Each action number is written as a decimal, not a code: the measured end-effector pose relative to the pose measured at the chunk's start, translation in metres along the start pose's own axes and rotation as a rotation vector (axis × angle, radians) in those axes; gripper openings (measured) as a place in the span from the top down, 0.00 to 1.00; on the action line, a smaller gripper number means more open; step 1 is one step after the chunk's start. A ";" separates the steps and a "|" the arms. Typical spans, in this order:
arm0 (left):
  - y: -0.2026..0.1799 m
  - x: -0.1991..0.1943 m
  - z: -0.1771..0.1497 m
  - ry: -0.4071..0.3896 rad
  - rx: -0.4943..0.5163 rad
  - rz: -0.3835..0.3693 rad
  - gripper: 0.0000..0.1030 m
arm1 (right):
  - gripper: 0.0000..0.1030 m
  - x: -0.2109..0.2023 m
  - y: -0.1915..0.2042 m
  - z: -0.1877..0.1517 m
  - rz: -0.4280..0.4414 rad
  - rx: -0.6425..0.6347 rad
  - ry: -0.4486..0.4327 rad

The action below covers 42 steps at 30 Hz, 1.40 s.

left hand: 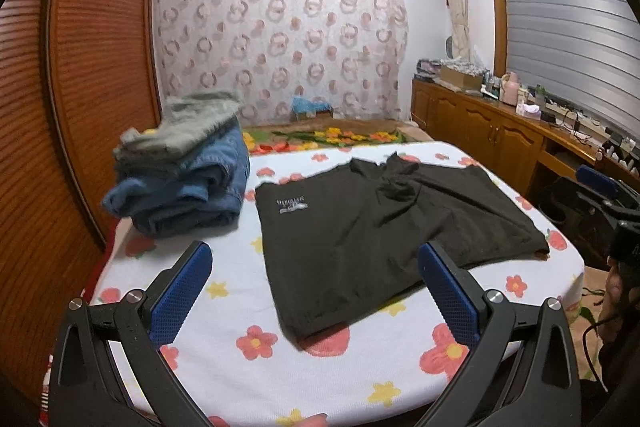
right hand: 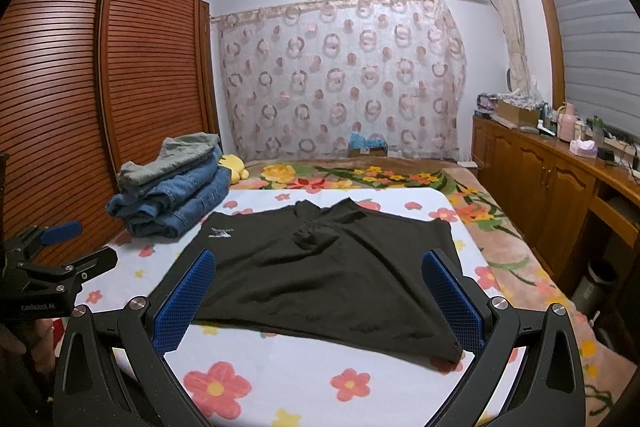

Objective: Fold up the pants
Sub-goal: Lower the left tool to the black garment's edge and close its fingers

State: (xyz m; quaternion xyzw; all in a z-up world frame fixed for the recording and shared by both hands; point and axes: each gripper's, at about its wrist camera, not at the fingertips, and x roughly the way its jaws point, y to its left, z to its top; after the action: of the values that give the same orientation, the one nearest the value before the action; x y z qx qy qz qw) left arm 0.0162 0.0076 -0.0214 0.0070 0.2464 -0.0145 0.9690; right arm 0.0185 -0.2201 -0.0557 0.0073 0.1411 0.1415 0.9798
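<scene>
Black short pants with a small white logo lie spread flat on the white flowered sheet; they also show in the right wrist view. My left gripper is open and empty, held above the near left edge of the pants. My right gripper is open and empty, hovering above the near hem of the pants. The left gripper shows at the left of the right wrist view. The right gripper shows at the right edge of the left wrist view.
A stack of folded jeans and grey pants sits at the far left of the sheet, also in the right wrist view. A wooden slatted wardrobe stands left. A wooden sideboard with clutter runs along the right. A yellow plush toy lies behind the stack.
</scene>
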 end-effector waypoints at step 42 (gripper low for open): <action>0.042 0.076 -0.065 0.288 -0.067 -0.152 0.52 | 0.06 0.022 -0.020 0.013 -0.053 0.000 0.193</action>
State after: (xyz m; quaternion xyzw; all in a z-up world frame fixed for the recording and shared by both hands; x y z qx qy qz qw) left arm 0.0534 0.0488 -0.1144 -0.0418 0.3831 -0.0784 0.9194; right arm 0.0481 -0.2327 -0.0509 -0.0100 0.2350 0.1154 0.9651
